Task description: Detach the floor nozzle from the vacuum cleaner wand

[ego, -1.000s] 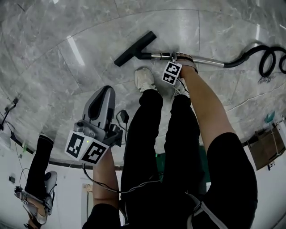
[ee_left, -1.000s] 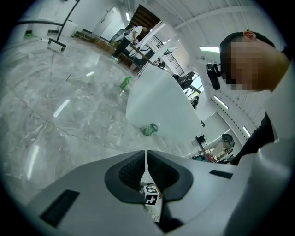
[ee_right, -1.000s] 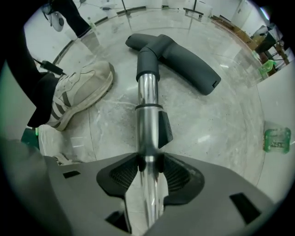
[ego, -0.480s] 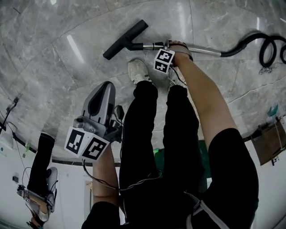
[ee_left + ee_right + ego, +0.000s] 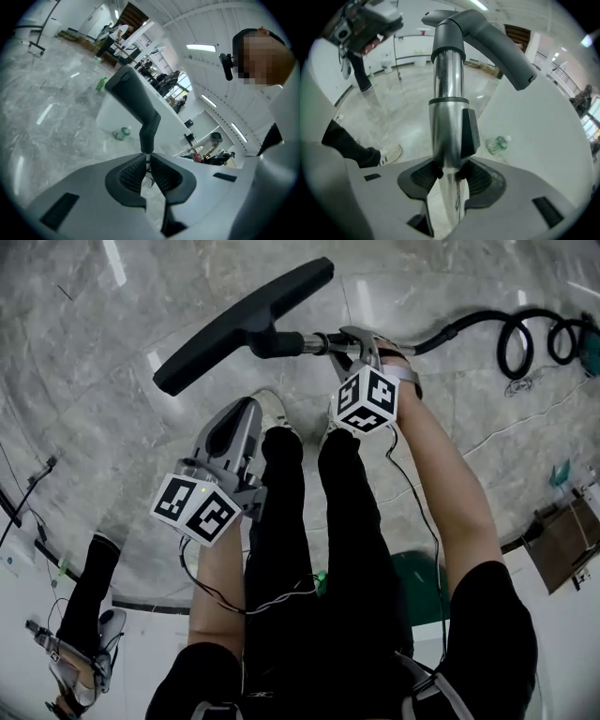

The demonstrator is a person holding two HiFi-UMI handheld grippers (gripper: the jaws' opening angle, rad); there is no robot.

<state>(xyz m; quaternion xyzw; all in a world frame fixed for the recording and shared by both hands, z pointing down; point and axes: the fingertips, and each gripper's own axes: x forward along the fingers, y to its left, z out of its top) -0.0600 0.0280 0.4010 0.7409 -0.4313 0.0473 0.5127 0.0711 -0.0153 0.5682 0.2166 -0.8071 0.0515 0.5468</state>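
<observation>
The black floor nozzle (image 5: 244, 324) hangs in the air on the end of the shiny metal wand (image 5: 319, 341). My right gripper (image 5: 354, 341) is shut on that wand just behind the nozzle's neck. In the right gripper view the pads clamp the steel wand (image 5: 447, 93), which runs up to the grey nozzle neck (image 5: 497, 42) past the right gripper (image 5: 447, 176). My left gripper (image 5: 251, 416) is below the nozzle, shut and empty. In the left gripper view the nozzle (image 5: 136, 98) stands just beyond the closed left gripper (image 5: 147, 166).
The black hose (image 5: 506, 334) coils on the marble floor at the upper right. My legs and a white shoe (image 5: 389, 153) are under the wand. A green bottle (image 5: 123, 133) lies on the floor. Another person (image 5: 84, 615) stands at the lower left, a cardboard box (image 5: 562, 540) at the right.
My right gripper has lifted the wand and nozzle off the floor, toward the camera. My left gripper has risen toward the nozzle, still shut.
</observation>
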